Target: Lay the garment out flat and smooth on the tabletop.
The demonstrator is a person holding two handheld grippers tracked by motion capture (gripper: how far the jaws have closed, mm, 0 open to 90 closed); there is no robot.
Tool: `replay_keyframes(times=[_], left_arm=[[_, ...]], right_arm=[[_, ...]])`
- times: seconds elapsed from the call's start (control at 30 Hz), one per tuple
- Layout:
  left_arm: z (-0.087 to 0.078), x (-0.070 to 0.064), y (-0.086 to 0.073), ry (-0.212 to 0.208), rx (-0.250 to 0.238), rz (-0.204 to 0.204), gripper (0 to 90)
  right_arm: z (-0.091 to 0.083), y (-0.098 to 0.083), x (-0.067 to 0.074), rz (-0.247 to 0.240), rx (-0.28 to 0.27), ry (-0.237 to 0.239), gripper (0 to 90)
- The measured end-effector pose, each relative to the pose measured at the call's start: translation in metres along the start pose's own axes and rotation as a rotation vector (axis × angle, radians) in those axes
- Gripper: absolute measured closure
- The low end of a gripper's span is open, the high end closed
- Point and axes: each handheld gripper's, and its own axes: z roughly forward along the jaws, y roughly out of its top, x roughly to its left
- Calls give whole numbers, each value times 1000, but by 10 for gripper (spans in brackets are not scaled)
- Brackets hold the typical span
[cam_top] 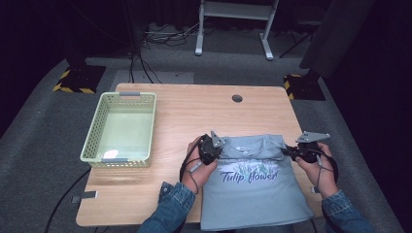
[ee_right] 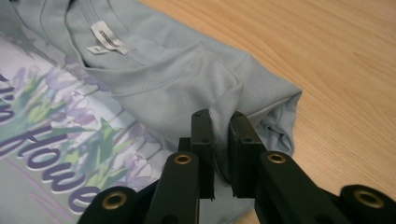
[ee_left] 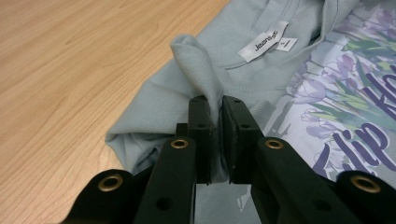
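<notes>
Dark carpet and a white desk frame [cam_top: 236, 19] lie behind my wooden table [cam_top: 194, 109], which has a small round hole [cam_top: 237, 98] near its far edge. Going from the left, a pale green basket [cam_top: 95, 127] sits well apart from my work, with what looks like a scrap of white inside near its front wall.

Next comes my left gripper [cam_top: 210, 148], held in my left hand [cam_top: 195, 167]. In the left gripper view its jaws are clenched on a pinch of cloth [ee_left: 198, 70] at the shoulder of the grey-blue T-shirt [cam_top: 255, 191], and the fabric stands up in a small peak between them. I hold it there, beside the collar, because the shoulder is a natural corner to lift or fold from.

The shirt itself lies flat, print side up, at the near right part of the table, its hem reaching the near edge. Its sleeves look already tucked under, so the body is a narrow panel. The neck label [ee_left: 264, 41] and the purple lettering [cam_top: 248, 176] are between my two grips.

On the right, my right gripper [cam_top: 291, 151], in my right hand [cam_top: 318, 167], mirrors the left: in the right gripper view its jaws are clamped on the other shoulder [ee_right: 219, 100], close to the folded edge by the bare wood. Holding both shoulders level should keep the cloth square; I judge the next move is to raise the top and carry it toward the hem for a fold.
</notes>
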Motion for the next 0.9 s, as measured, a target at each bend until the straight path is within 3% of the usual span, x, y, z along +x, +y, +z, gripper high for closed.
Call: replay_keyframes(times=[0.17,0.4,0.57,0.67,0.7,0.73,0.77,0.8,0.83,0.87,0.9], left_arm=[[-8,1,3,13,-19,6,818],[-11,13,16,29,-45,-4,818],[-7,30,33,49,-58,-13,823],[3,54,48,96,-90,-43,824],[7,66,52,126,-125,-89,815],[11,78,56,174,-167,-143,763],[14,88,58,239,-183,-175,618],[16,94,59,274,-180,-203,479],[15,96,58,276,-177,-221,410],[14,96,57,264,-175,-228,379],[12,93,55,253,-170,-223,347]], right_arm=[[-9,10,3,-17,-18,4,824],[-9,28,-5,-27,-33,9,825],[-2,51,-18,-19,-46,23,826],[6,72,-33,-5,-70,11,825],[10,79,-41,9,-103,-13,804],[13,86,-50,36,-154,-60,692],[17,91,-59,76,-200,-129,475],[21,95,-65,121,-232,-191,334],[23,96,-68,159,-257,-214,301],[24,96,-67,175,-271,-208,300],[24,94,-64,164,-268,-199,303]])
